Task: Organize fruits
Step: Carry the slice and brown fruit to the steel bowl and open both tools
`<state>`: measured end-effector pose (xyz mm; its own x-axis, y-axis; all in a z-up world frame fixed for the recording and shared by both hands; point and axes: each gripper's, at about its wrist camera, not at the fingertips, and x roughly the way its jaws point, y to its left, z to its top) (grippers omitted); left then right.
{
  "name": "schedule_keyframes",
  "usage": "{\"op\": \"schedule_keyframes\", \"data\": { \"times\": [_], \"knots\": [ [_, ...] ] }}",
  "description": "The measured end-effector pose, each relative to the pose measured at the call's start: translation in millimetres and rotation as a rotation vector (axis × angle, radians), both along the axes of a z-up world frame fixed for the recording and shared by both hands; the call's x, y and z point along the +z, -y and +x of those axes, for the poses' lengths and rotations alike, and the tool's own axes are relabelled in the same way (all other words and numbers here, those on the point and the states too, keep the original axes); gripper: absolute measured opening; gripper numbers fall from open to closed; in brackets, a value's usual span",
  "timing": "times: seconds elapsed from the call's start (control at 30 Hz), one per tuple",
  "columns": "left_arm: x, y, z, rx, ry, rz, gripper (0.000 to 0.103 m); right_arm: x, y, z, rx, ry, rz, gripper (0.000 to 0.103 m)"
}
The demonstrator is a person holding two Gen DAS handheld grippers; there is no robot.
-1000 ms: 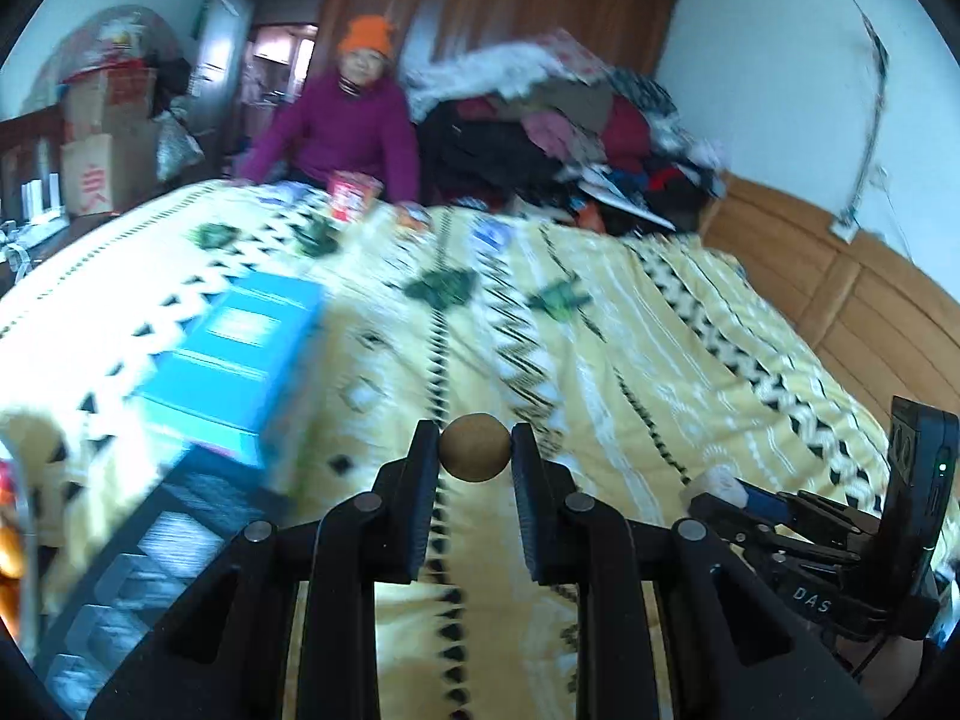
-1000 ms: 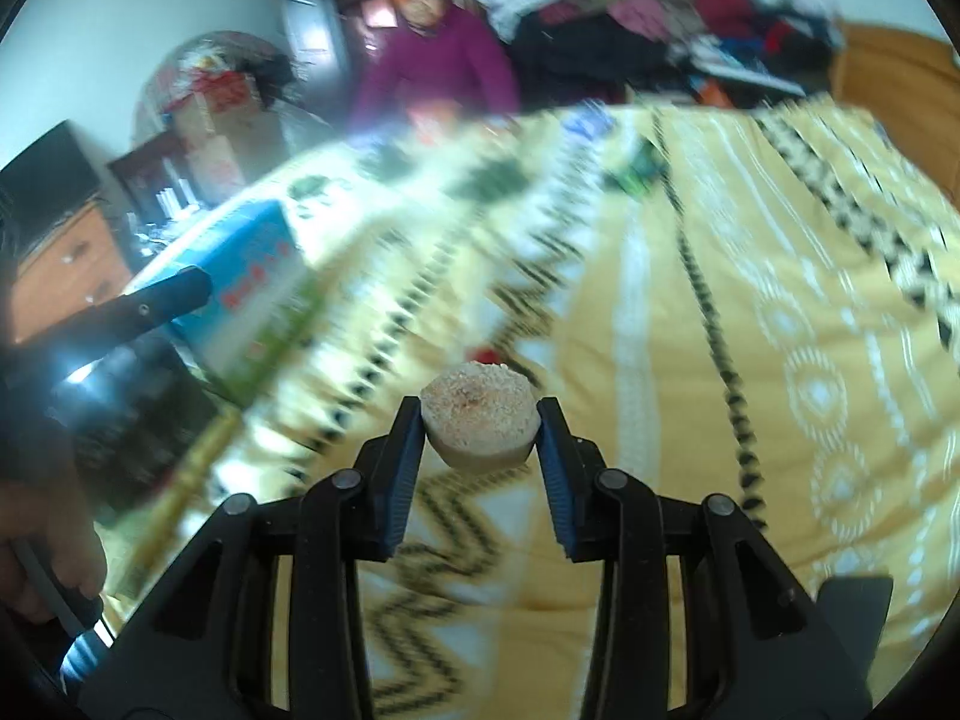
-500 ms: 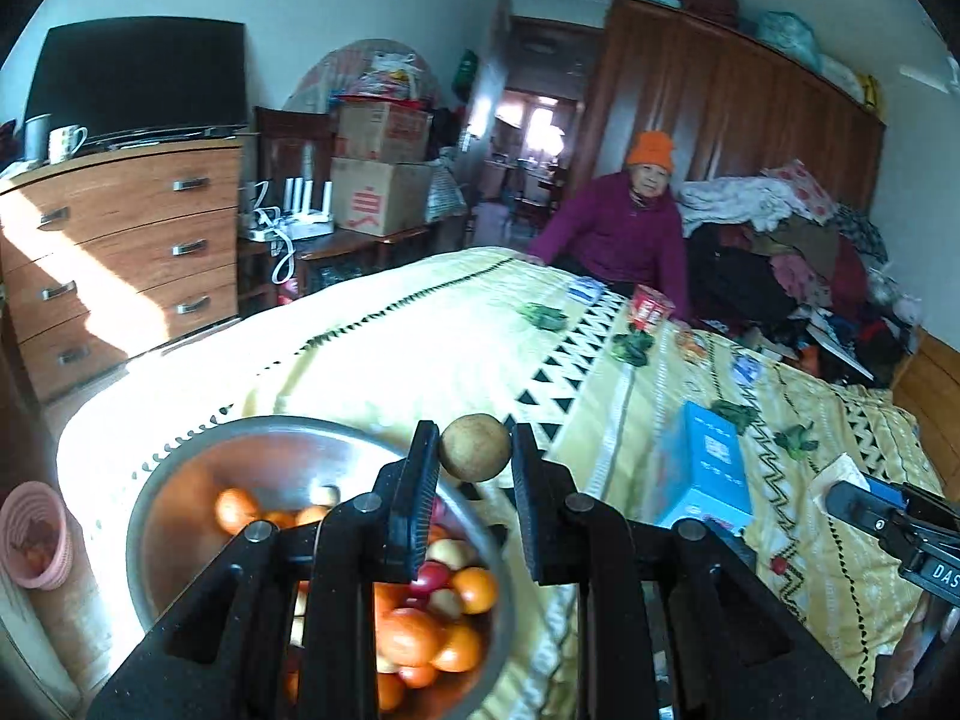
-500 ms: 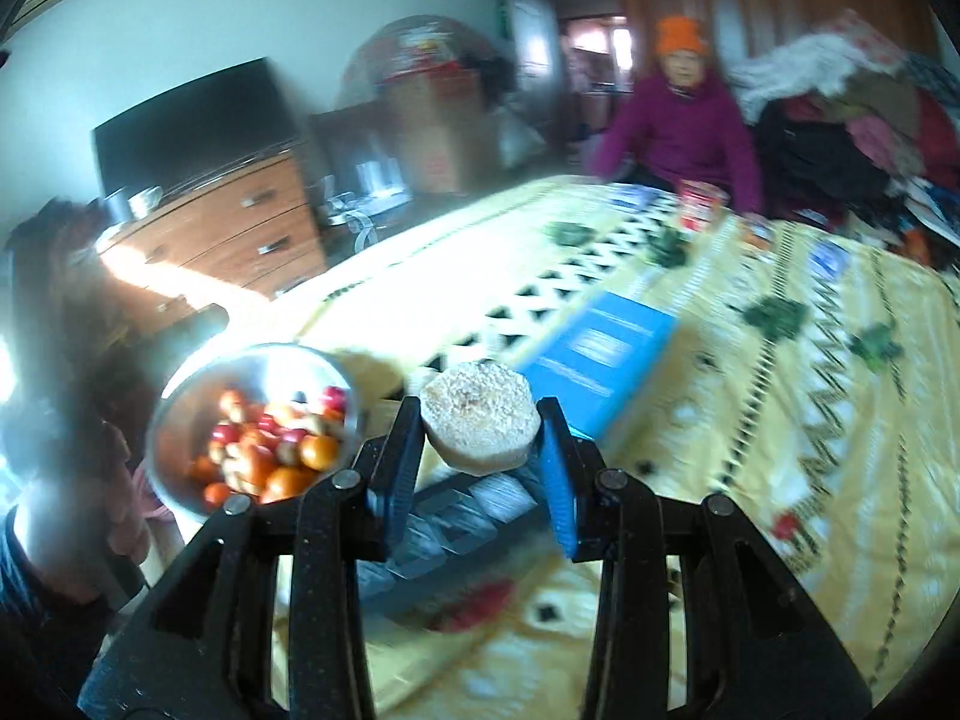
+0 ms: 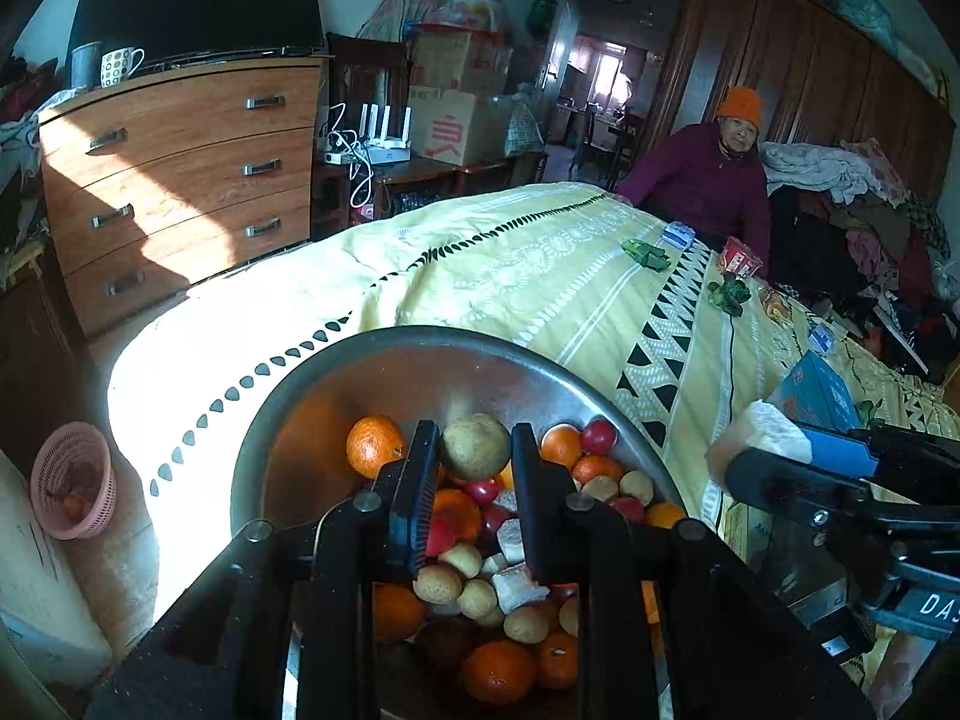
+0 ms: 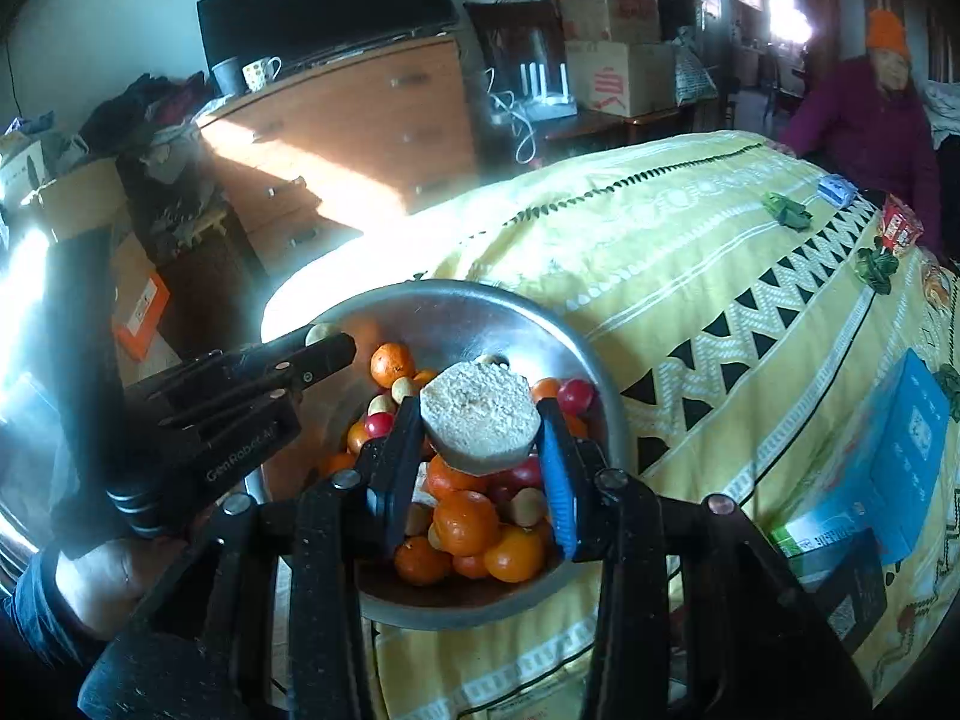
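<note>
Both grippers hover over the steel bowl (image 5: pixel 312 396) of fruit: left gripper (image 5: pixel 474 456) clamped on a round tan fruit (image 5: pixel 475 446), right gripper (image 6: pixel 477 420) on a pale cut chunk (image 6: pixel 477 414). Lower close to the pile, then release gently.

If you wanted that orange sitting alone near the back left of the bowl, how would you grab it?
Come from above, fingers either side of the orange's widest middle. It is round, lies exposed against the bowl's bare wall, and nothing is stacked on it. Both grippers are full now, though.
</note>
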<state>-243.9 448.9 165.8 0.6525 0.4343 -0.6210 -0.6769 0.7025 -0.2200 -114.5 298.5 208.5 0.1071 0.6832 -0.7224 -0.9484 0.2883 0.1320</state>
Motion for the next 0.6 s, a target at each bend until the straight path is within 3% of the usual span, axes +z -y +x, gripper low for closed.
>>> {"op": "schedule_keyframes", "data": {
  "times": [0.17,0.6],
  "knots": [
    [-17,-7,-5,-0.007,-0.013,-0.026,0.024,-12,-15,-10,0.019,0.045,-0.056,0.038],
    [-18,-12,-1,-0.024,-0.013,-0.038,0.024,-19,-34,-13,0.007,0.051,-0.09,0.038]
  ]
}}
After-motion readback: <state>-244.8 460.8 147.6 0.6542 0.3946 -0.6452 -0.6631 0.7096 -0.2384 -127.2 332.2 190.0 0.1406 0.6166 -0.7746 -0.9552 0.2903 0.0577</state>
